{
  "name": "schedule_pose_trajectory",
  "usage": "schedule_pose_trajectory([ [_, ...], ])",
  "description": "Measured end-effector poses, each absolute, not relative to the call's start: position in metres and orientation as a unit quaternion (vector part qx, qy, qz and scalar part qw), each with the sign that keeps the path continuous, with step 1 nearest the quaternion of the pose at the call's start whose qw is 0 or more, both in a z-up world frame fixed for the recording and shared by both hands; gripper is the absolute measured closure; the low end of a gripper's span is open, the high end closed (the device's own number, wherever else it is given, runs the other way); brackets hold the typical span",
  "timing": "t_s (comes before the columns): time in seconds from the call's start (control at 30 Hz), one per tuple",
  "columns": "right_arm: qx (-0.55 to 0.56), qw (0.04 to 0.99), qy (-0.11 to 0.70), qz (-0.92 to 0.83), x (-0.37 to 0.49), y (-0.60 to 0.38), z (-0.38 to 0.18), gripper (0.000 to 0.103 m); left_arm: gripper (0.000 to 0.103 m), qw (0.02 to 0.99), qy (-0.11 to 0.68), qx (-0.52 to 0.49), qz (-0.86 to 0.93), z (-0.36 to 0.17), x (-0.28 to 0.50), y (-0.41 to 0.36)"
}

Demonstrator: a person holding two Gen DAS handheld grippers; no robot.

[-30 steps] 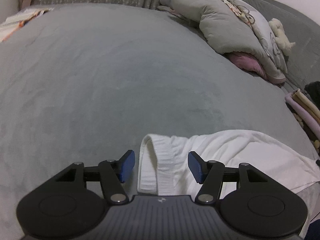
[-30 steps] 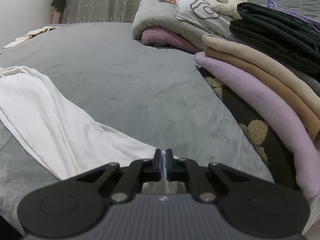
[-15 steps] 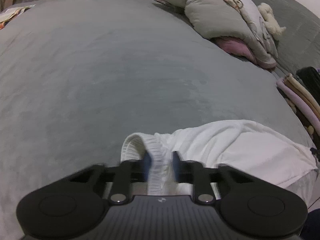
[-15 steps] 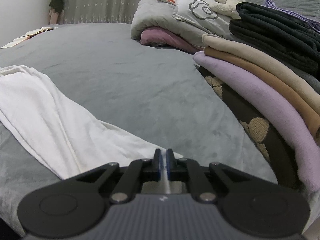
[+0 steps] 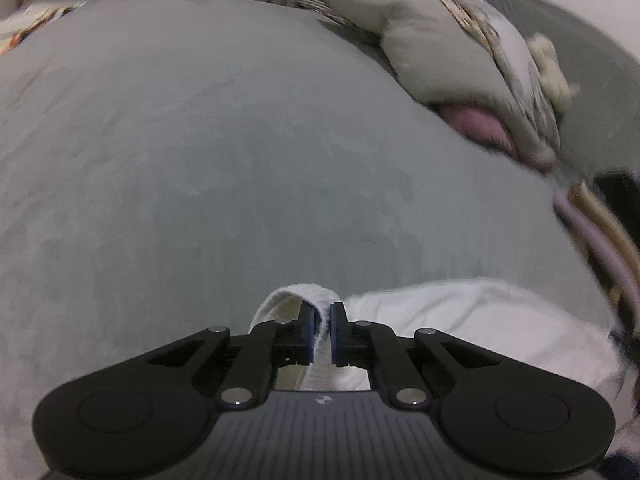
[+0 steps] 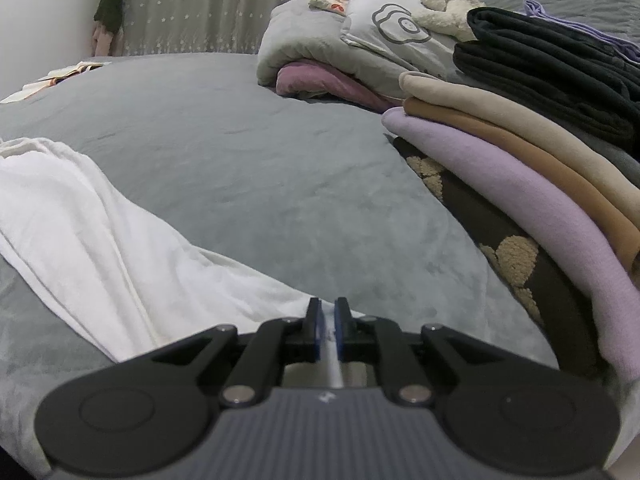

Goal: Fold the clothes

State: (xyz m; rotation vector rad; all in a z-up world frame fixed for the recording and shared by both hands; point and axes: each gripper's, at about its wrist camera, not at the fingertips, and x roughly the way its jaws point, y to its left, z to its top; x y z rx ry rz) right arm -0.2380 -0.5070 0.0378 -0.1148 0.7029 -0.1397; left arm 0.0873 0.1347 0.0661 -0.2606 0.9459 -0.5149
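- White fabric sits pinched in both sets of jaws: the left gripper (image 5: 323, 334) has its blue pads pressed on the ribbed hem of the white garment (image 5: 460, 320), with the hem looping up and over just ahead of the pads.
- The right gripper (image 6: 327, 330) is likewise closed down to a thin gap, with a thin edge of the same white garment (image 6: 100, 232) caught between its pads.
- From the right wrist view the garment runs away from the jaws to the left, lying flat and creased on the grey bed (image 6: 240, 140); from the left wrist view it spreads to the right of the jaws.
- Just to the right of the right gripper, a stack of folded clothes (image 6: 520, 184) rests on the bed: a dark patterned piece at the bottom, then lilac, tan, beige and black layers above.
- Beyond the garment the grey bed cover lies bare across its middle.
- Farther back, a folded grey quilt (image 6: 320, 44) sits over a pink pillow (image 6: 320, 82), with a cream plush toy (image 6: 444, 8) on top.
- At the far left edge of the bed lies an open book (image 6: 60, 76).
- Behind everything hangs a grey star-print curtain (image 6: 224, 4); the left wrist view is blurred.
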Motion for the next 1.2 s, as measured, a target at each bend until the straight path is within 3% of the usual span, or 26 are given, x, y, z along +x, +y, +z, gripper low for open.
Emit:
schedule_pose_trajectory([
  [0.3,-0.059,0.936,0.338,-0.084,-0.233,-0.508,0.039,0.096,0.098,0.841,0.452,-0.207,-0.213,0.063,0.124,0.148],
  [0.5,-0.061,0.934,0.342,-0.085,-0.230,-0.508,0.037,0.096,0.094,0.828,0.487,-0.203,-0.191,0.047,0.134,0.150],
  [0.63,-0.073,0.935,0.337,-0.081,-0.224,-0.495,0.043,0.096,0.089,0.820,0.487,-0.226,-0.198,0.042,0.136,0.156],
  [0.73,-0.095,0.939,0.326,-0.064,-0.218,-0.473,0.056,0.095,0.075,0.821,0.484,-0.229,-0.199,0.044,0.133,0.163],
  [0.8,-0.102,0.942,0.317,-0.047,-0.211,-0.455,0.066,0.091,0.066,0.822,0.482,-0.228,-0.199,0.046,0.128,0.169],
  [0.87,-0.101,0.947,0.306,-0.012,-0.196,-0.428,0.078,0.083,0.064,0.829,0.478,-0.216,-0.193,0.048,0.120,0.172],
  [0.93,-0.105,0.948,0.298,0.038,-0.174,-0.390,0.088,0.068,0.064,0.832,0.474,-0.214,-0.192,0.045,0.111,0.178],
  [1.03,-0.130,0.940,0.284,0.134,-0.133,-0.311,0.098,0.057,0.064,0.823,0.472,-0.242,-0.202,0.033,0.101,0.188],
  [1.2,-0.178,0.910,0.266,0.263,-0.084,-0.187,0.101,0.050,0.064,0.799,0.470,-0.303,-0.220,0.009,0.100,0.201],
])
